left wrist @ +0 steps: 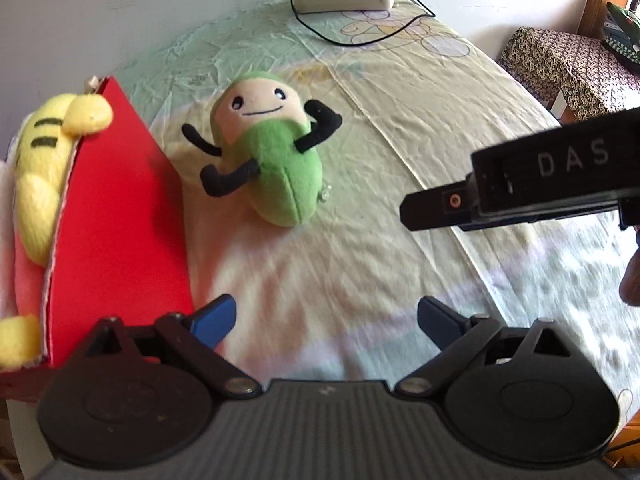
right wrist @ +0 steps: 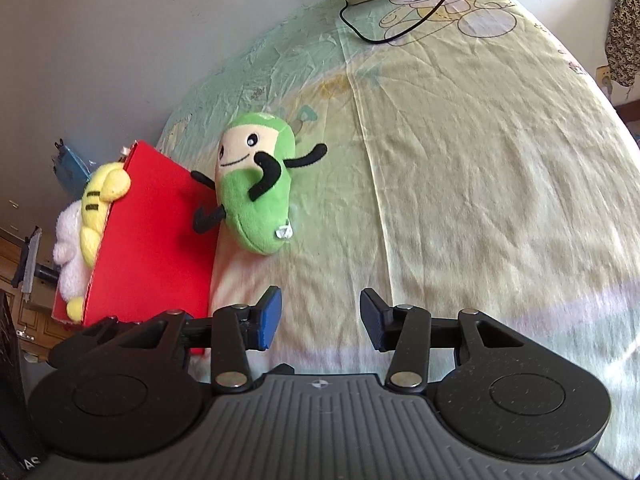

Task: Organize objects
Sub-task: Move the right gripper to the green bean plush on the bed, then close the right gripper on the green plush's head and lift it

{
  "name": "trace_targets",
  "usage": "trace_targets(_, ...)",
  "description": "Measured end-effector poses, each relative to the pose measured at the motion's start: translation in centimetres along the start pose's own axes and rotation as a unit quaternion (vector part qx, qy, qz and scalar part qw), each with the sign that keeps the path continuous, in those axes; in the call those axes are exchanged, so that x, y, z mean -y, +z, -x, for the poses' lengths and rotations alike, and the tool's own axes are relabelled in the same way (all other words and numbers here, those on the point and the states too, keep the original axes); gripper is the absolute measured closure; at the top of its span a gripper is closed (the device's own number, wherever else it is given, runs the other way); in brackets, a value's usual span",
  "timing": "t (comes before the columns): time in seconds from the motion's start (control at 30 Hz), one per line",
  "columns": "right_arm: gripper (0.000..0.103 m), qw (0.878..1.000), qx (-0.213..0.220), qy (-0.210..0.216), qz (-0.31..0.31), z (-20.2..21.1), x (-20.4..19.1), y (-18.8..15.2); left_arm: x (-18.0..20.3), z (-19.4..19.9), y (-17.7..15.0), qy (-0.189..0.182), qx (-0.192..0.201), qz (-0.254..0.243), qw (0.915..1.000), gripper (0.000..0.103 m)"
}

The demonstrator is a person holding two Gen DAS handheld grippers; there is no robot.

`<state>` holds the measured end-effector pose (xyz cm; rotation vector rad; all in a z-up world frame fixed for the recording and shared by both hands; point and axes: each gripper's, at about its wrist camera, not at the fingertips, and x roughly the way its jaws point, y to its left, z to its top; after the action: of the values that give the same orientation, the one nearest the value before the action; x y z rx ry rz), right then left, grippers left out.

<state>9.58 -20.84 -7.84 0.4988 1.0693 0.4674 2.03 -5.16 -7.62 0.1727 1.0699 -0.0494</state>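
We have a yellow plush toy [left wrist: 36, 168] already in the red cardboard box [left wrist: 120, 220], left of our claws. The green bean-shaped plush doll [left wrist: 268, 160] lies on the bedsheet [left wrist: 400, 140] ahead, not yet boxed. Our left gripper [left wrist: 326, 320] gapes wide, our right gripper [right wrist: 320, 320] half-spread; both empty.

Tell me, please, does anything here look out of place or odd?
Yes. The green plush toy lies alone on the bedsheet, outside the red box, while the yellow plush toy is already inside. Nothing looks spilled or damaged.
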Motion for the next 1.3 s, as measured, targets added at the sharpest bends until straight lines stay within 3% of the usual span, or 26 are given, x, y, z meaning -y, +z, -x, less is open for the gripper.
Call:
trace_targets(0.37,0.055,0.996,-0.002,0.081,-0.03,-3.1,0.7,5.3,-0.9,-2.5,4.1,0.007,0.045,0.01,0.9989,0.005)
trace_targets(0.83,0.053,0.994,-0.029,0.094,-0.038,-6.9,0.3,7.8,-3.3,-5.4,6.7,-0.003,0.031,0.043,0.9986,0.004)
trace_targets(1.1,0.044,0.99,-0.041,0.123,-0.05,-8.6,0.0,8.4,-4.9,-7.3,8.0,-0.002,0.006,0.068,0.9977,0.017)
trace_targets(1.2,0.045,0.988,-0.044,0.14,-0.058,-9.1,0.1,8.7,-5.4,-7.9,8.3,-0.007,-0.007,0.079,0.9968,0.025)
trace_targets(1.3,0.045,0.986,-0.045,0.152,-0.057,-9.5,0.0,8.7,-5.9,-8.3,8.5,-0.016,-0.011,0.094,0.9954,0.025)
